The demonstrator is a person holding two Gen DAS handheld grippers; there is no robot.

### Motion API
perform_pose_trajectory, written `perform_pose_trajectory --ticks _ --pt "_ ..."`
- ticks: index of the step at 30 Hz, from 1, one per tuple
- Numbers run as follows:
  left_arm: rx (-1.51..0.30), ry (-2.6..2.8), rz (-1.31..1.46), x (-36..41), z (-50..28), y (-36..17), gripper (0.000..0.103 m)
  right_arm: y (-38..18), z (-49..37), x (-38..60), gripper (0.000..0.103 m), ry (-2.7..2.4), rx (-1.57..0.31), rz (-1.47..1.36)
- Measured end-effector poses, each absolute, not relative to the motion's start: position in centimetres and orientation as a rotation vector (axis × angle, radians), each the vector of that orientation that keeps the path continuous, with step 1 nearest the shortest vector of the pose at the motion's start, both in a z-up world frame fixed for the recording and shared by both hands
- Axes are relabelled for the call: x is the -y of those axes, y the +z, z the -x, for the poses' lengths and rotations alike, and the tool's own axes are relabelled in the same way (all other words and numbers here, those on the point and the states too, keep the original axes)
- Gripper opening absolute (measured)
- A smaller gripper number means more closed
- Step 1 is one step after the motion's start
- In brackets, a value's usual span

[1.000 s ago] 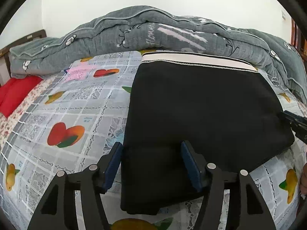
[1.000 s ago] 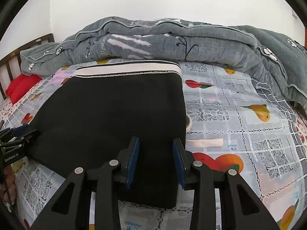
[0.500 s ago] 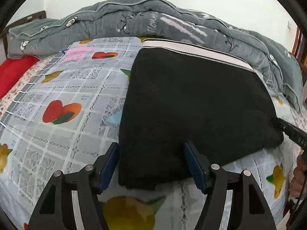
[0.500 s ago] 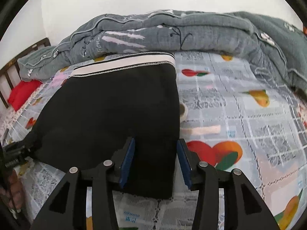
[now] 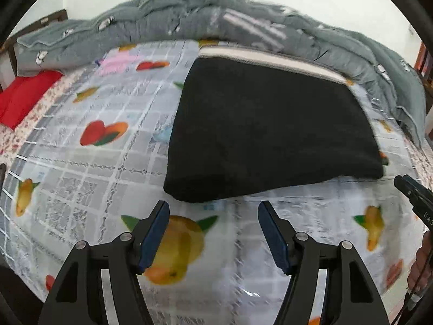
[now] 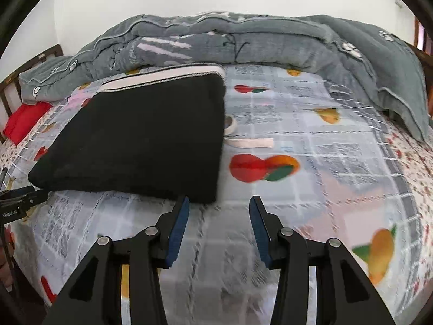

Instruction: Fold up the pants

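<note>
The black pants (image 5: 270, 132) lie folded in a flat block on the fruit-print bed sheet (image 5: 81, 178), white waistband at the far end. They also show in the right wrist view (image 6: 146, 138). My left gripper (image 5: 213, 214) is open and empty, a little short of the pants' near edge. My right gripper (image 6: 219, 208) is open and empty, just short of the pants' near right corner. The right gripper's tip shows at the right edge of the left wrist view (image 5: 414, 197), and the left gripper's tip at the left edge of the right wrist view (image 6: 21, 200).
A grey quilt (image 6: 243, 43) is bunched along the far side of the bed. A red pillow (image 5: 24, 94) lies at the far left. A white drawstring (image 6: 249, 143) lies on the sheet to the right of the pants.
Both grippers have pulled back toward the near edge of the bed, off the pants. Their fingers straddled the folded edge before and now stand over bare sheet.
</note>
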State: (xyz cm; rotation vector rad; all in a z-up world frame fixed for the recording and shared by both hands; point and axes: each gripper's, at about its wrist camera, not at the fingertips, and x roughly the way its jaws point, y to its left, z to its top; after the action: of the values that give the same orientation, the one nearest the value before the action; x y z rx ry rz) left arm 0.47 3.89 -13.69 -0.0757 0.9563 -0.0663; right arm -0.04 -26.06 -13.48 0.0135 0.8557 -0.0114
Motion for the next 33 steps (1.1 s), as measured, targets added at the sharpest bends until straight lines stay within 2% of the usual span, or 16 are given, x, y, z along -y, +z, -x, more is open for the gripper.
perform_pose_trajectory --ticks 6,7,10,14,15,16,17,20,33 --pt "-0.841 -0.096 0.081 -3.0 3.1 -7.7 0.067 -8.9 3.0 26.2 0.044 -0.027 -0.815 -0.036" --pt "-0.825 -0.094 0.074 -2.8 3.7 -6.9 0.068 -8.3 3.4 26.1 0.046 -0.027 -0.808 -0.031" --pt "-0.767 -0.085 0.057 -2.1 5.7 -4.7 0.08 -5.7 5.4 25.8 0.046 -0.038 -0.779 -0.013" --pt "-0.733 -0.081 0.037 -1.3 7.6 -2.8 0.08 -3.6 7.2 26.2 0.047 -0.041 -0.782 -0.027" --pt "-0.725 -0.091 0.038 -1.2 8.1 -2.4 0.08 -3.1 7.8 26.2 0.049 -0.06 -0.77 -0.017" --pt "-0.723 -0.092 0.038 -1.1 8.4 -2.1 0.08 -2.8 8.1 26.2 0.057 -0.069 -0.761 -0.006" --pt "-0.721 -0.095 0.038 -1.0 8.7 -1.9 0.08 -2.4 8.6 26.1 0.071 -0.084 -0.744 0.014" --pt "-0.713 -0.094 0.029 -0.6 9.2 -1.3 0.08 -1.3 10.0 25.9 0.086 -0.088 -0.681 0.033" --pt "-0.714 -0.063 -0.005 0.2 9.7 -1.5 0.08 -1.4 10.6 26.6 0.09 -0.09 -0.698 0.02"
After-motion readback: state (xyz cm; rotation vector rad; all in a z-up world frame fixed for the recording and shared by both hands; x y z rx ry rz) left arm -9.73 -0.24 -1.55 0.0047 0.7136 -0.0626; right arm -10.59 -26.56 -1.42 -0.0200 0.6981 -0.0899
